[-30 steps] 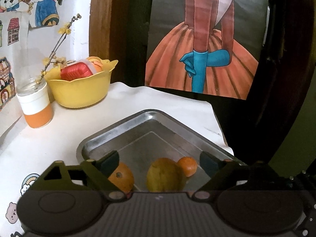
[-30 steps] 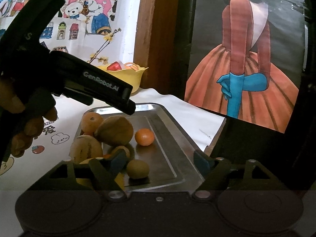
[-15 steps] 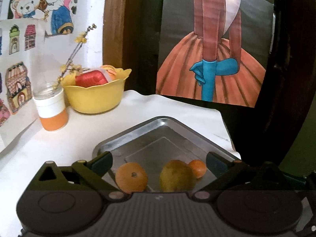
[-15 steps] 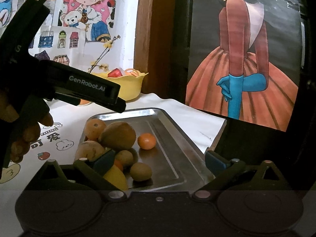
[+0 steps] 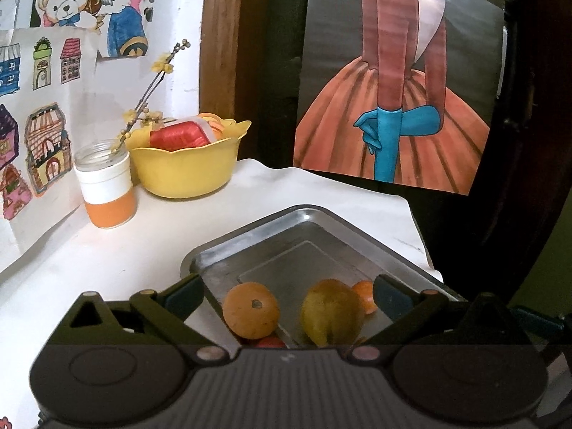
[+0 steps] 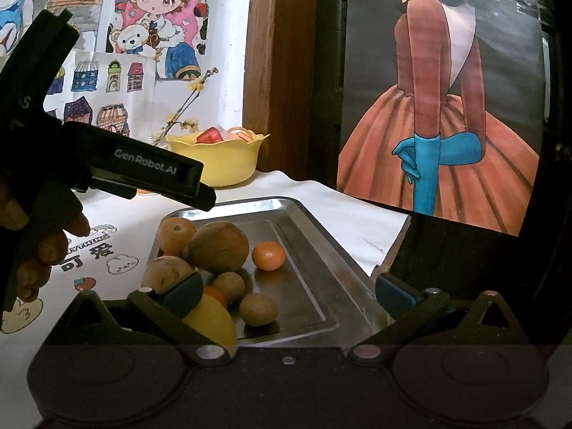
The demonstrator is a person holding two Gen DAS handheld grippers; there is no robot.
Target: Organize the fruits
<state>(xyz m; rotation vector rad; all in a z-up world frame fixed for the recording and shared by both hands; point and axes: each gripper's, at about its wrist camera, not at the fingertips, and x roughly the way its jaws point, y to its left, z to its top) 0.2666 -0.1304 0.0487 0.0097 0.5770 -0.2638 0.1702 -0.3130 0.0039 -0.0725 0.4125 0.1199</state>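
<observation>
Partly hidden red fruit [image 5: 269, 341] under orange [image 5: 251, 310], tray [image 5: 250, 228] edge cropped

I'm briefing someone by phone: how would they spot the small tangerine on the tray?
Find the metal tray on the white table. The fruit is heaped at its left end; the small tangerine sits alone just right of the heap, beside the big brownish fruit. It is the smallest bright orange one.

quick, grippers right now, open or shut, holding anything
Left gripper: open, holding nothing, above the fruit in the metal tray.
Right gripper: open, holding nothing.
</observation>
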